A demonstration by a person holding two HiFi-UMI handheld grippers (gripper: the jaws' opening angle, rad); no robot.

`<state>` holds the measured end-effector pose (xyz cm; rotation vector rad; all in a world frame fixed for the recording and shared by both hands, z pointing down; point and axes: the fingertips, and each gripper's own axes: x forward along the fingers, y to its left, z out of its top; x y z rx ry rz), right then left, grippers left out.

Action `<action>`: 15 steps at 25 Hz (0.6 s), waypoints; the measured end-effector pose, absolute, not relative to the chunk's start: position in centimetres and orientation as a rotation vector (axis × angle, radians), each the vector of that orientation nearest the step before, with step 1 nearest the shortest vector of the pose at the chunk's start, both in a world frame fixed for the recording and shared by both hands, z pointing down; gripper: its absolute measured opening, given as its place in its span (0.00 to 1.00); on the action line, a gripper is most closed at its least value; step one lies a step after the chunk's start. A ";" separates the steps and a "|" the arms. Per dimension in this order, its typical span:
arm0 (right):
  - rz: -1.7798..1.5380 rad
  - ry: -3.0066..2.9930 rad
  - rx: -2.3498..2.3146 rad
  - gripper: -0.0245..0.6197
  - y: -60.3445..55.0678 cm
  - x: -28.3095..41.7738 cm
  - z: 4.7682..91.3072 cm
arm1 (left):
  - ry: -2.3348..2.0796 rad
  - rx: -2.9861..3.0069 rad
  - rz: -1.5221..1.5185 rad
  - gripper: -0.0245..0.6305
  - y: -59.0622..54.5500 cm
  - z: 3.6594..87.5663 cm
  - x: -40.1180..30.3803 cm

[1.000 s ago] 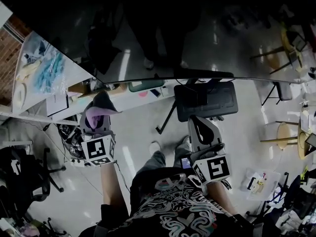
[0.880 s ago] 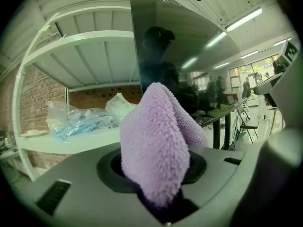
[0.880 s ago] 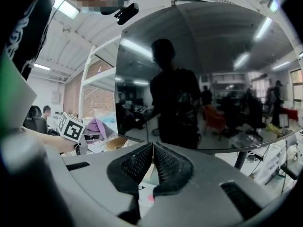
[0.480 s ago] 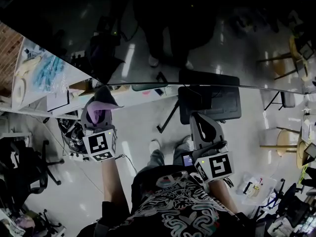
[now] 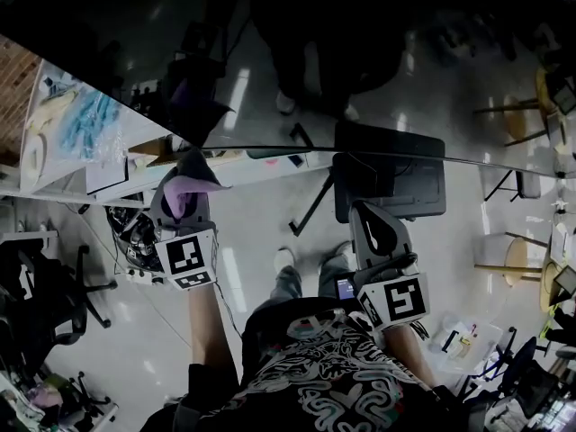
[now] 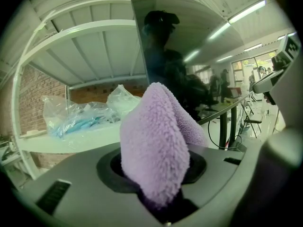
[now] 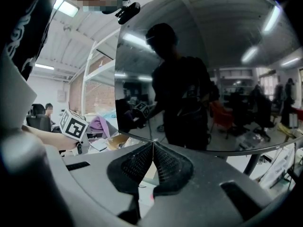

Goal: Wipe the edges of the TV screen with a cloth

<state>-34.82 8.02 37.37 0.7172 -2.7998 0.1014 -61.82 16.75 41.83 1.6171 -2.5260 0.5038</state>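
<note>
Far left: a brick wall (image 5: 13, 88) and a pale surface (image 5: 112, 180) carrying clear plastic bags (image 5: 83, 122) with blue contents.
Left gripper (image 5: 184, 196): held up toward the lower-left corner of the TV screen (image 5: 360, 61); its marker cube (image 5: 187, 259) faces the head camera.
Left fingers: clamped on the cloth (image 6: 156, 145) — they are buried under it in the left gripper view.
Cloth: lilac and fleecy, folded into a peak that rises out of the fingers; the peak sits right at the screen's lower-left corner, though contact cannot be told.
TV screen: dark and glossy, filling the upper part of the head view; it mirrors the person and ceiling lights, and its bottom edge runs across above both grippers.
Right gripper (image 5: 367, 219): just beneath the bottom edge, well to the right of the cloth.
Right fingers (image 7: 163, 167): pressed together with nothing between them — the tips point at the bottom edge.
Below: shiny floor (image 5: 261, 232).
</note>
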 end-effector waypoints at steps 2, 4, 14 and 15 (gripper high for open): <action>0.094 -2.790 0.720 0.08 7.9 -34.5 37.4 | -2.515 1.641 0.494 0.30 15.8 42.1 -61.2; 0.087 -2.776 0.737 0.08 8.0 -34.3 37.4 | -2.500 1.668 0.483 0.30 15.1 42.1 -61.1; 0.080 -2.757 0.802 0.08 8.1 -34.9 37.3 | -2.488 1.720 0.450 0.30 14.0 41.5 -62.5; 0.080 -2.755 0.807 0.08 8.1 -34.8 37.3 | -2.484 1.726 0.455 0.30 13.9 41.5 -62.2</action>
